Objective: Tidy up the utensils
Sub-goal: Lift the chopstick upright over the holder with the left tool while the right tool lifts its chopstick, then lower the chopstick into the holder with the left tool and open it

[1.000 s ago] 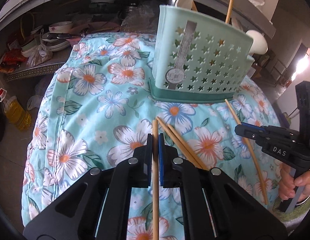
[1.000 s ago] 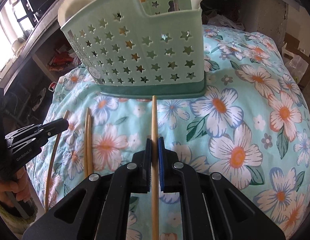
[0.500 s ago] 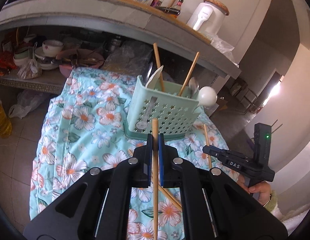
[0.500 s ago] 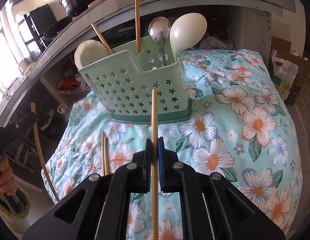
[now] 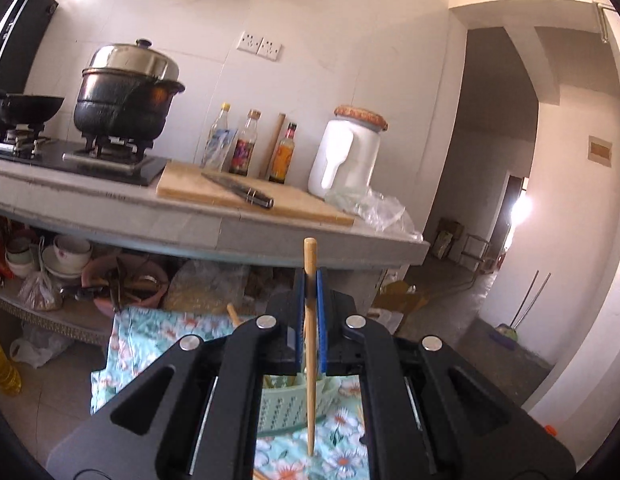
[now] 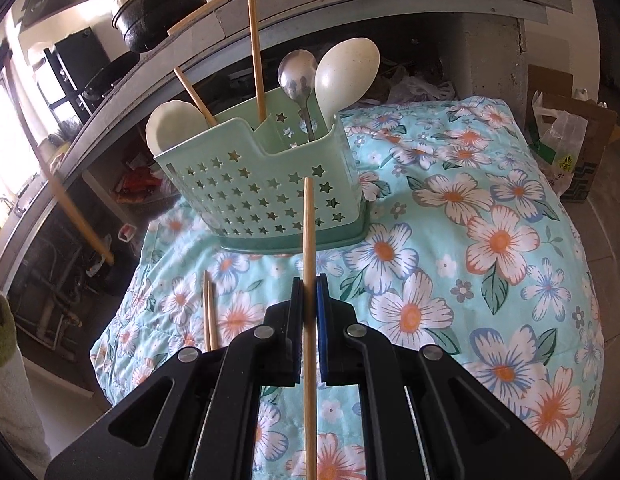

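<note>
Judging by what stands in the caddy [image 6: 270, 184], the sorting is well under way but not finished. Two chopsticks, a metal spoon [image 6: 298, 76] and two pale ladles already stand upright in the star-punched green holder, which sits on the floral cloth [image 6: 490, 240] at about 12 o'clock from the right gripper [image 6: 309, 308]. Its jaws are closed on a chopstick [image 6: 309, 240] that points toward the caddy's front wall, well short of the rim. The left gripper [image 5: 309, 312] has its jaws clamped on another chopstick [image 5: 310, 360], held nearly upright, its lower tip hanging just in front of the caddy, seen at 6 o'clock between the jaws. A pair of chopsticks [image 6: 209, 312] lies loose on the cloth at 9 o'clock from the right gripper. So, as I read it, four sticks remain: two in hand, two still to be picked up.
</note>
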`<state>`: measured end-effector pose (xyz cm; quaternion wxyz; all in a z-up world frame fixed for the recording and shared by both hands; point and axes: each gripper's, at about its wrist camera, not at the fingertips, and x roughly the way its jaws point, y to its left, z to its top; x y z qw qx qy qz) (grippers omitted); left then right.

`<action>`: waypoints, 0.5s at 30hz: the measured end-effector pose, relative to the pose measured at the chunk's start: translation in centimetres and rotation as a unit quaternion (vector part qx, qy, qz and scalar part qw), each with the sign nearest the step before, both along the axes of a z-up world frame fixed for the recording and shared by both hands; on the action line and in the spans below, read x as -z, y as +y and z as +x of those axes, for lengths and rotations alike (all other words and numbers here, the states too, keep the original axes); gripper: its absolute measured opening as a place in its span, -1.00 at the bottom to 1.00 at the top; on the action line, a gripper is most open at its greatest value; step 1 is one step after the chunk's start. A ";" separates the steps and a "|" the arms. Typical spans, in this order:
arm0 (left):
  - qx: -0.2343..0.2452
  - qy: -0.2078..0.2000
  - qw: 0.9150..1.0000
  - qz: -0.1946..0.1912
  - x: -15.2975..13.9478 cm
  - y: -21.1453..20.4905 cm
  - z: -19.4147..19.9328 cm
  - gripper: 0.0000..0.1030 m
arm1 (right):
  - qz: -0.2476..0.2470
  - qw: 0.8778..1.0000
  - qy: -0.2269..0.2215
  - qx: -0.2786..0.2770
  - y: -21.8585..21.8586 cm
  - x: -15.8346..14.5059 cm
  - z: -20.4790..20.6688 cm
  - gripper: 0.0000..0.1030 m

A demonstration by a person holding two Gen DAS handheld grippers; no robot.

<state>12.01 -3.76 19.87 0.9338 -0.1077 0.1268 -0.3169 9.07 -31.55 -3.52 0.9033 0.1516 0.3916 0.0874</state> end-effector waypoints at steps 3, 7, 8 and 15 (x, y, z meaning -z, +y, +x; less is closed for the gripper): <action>-0.015 -0.035 0.999 -0.007 -1.6 -1.4 1.9 -0.92 | 0.001 1.000 -0.004 0.000 0.0 -0.2 -0.2 -0.87; -0.037 -0.046 0.998 0.001 -1.1 -3.5 5.1 -0.92 | 0.003 1.000 -0.009 0.002 -0.2 -0.6 -0.3 -0.87; -0.044 -0.046 0.998 0.005 -0.6 -4.0 5.9 -0.92 | 0.003 1.000 -0.010 0.002 -0.2 -0.7 -0.4 -0.87; -0.072 -0.034 0.996 0.029 4.4 -6.4 9.5 -0.92 | 0.007 1.000 -0.011 0.004 -0.6 -0.8 -0.5 -0.87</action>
